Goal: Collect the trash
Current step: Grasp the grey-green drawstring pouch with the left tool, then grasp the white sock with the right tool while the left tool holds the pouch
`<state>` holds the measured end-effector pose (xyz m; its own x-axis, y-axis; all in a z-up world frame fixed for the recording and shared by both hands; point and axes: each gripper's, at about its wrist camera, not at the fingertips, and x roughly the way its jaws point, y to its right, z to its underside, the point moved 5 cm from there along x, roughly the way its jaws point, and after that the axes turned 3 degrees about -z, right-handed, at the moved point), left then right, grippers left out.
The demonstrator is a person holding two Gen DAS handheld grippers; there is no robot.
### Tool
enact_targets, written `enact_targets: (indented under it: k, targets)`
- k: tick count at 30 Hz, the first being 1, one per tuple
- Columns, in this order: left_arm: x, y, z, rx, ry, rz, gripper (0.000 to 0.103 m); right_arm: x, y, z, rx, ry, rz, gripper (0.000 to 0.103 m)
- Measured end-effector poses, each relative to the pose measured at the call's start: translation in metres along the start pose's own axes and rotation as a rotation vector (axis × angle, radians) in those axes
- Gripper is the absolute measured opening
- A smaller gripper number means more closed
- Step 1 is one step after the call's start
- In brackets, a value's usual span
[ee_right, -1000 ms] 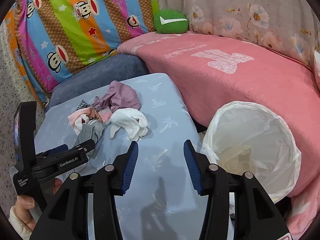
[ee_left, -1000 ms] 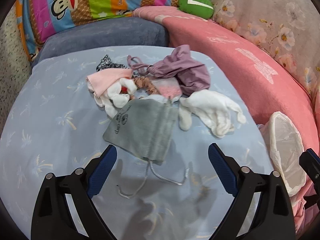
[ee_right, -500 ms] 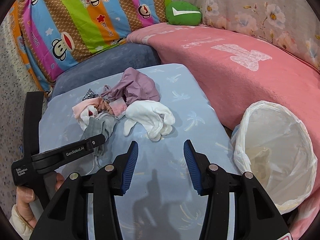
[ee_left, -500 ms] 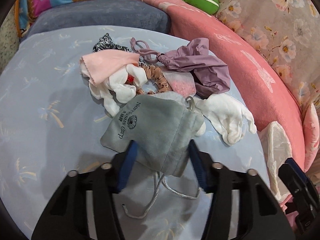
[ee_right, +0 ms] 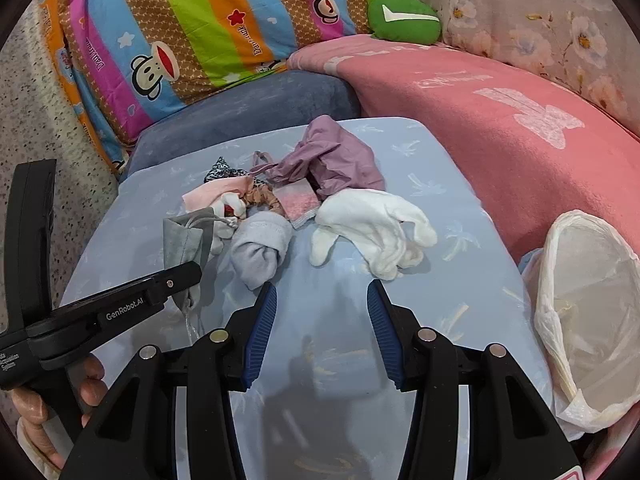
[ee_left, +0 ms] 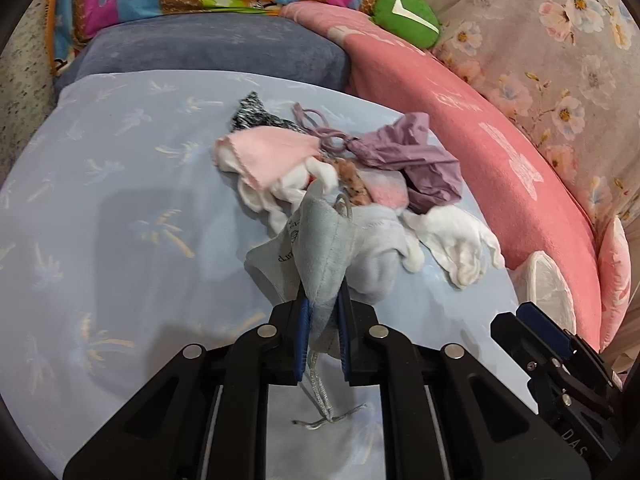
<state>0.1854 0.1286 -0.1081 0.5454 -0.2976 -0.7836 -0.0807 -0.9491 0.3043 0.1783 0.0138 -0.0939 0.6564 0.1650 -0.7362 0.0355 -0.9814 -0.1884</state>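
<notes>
The left gripper (ee_left: 322,322), jaws closing, pinches the grey felt drawstring pouch (ee_left: 324,248) on the pale blue palm-print worktop (ee_left: 120,220). The right gripper (ee_right: 322,334) hovers spread, nothing between. White plastic-lined bin (ee_right: 588,320) stands far right.

left gripper (ee_left: 322,336) fingers closing, now pinching the grey pouch (ee_left: 328,248).

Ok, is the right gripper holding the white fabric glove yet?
No, the right gripper stands open over bare blue sheet, with the white fabric glove lying untouched beyond its fingertips.
</notes>
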Motion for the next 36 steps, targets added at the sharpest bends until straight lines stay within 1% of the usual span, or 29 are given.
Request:
enact_targets:
  k: [6,9,18,21,23,24,25,26,27,29,32,36]
  targets:
    - [-0.009,-0.015,-0.009,0.006,0.028,-0.061,0.012,0.023,-0.02,-0.007,-0.007,-0.035,-0.047,0.047]
    - [-0.009,-0.021,-0.011,0.012,0.034,-0.085,0.012,0.036,-0.028,-0.011,-0.008,-0.051,-0.057,0.047]
    - [0.001,-0.035,-0.014,-0.006,0.017,-0.089,0.012,0.075,-0.04,-0.016,-0.007,-0.097,-0.074,0.045]
    - [0.004,-0.037,-0.014,-0.009,0.011,-0.084,0.012,0.084,-0.041,-0.013,-0.001,-0.109,-0.076,0.043]
    - [0.005,-0.036,-0.014,-0.009,0.006,-0.083,0.013,0.09,-0.041,-0.011,0.006,-0.122,-0.085,0.035]
    - [0.006,-0.036,-0.013,-0.009,0.005,-0.081,0.013,0.092,-0.041,-0.011,0.011,-0.126,-0.087,0.034]
    - [0.006,-0.036,-0.013,-0.009,0.004,-0.079,0.013,0.094,-0.041,-0.01,0.014,-0.129,-0.089,0.032]
    - [0.007,-0.035,-0.013,-0.008,0.002,-0.076,0.013,0.095,-0.041,-0.009,0.015,-0.133,-0.092,0.026]
    - [0.007,-0.034,-0.013,-0.007,0.002,-0.074,0.013,0.095,-0.041,-0.008,0.014,-0.133,-0.094,0.025]
    - [0.006,-0.032,-0.013,-0.002,0.002,-0.072,0.012,0.092,-0.042,-0.008,0.017,-0.128,-0.099,0.017]
    - [0.004,-0.026,-0.011,0.004,0.003,-0.066,0.012,0.082,-0.04,-0.008,0.029,-0.112,-0.111,0.012]
    - [-0.003,-0.016,-0.01,0.018,0.012,-0.057,0.012,0.062,-0.033,-0.012,0.042,-0.082,-0.113,0.012]
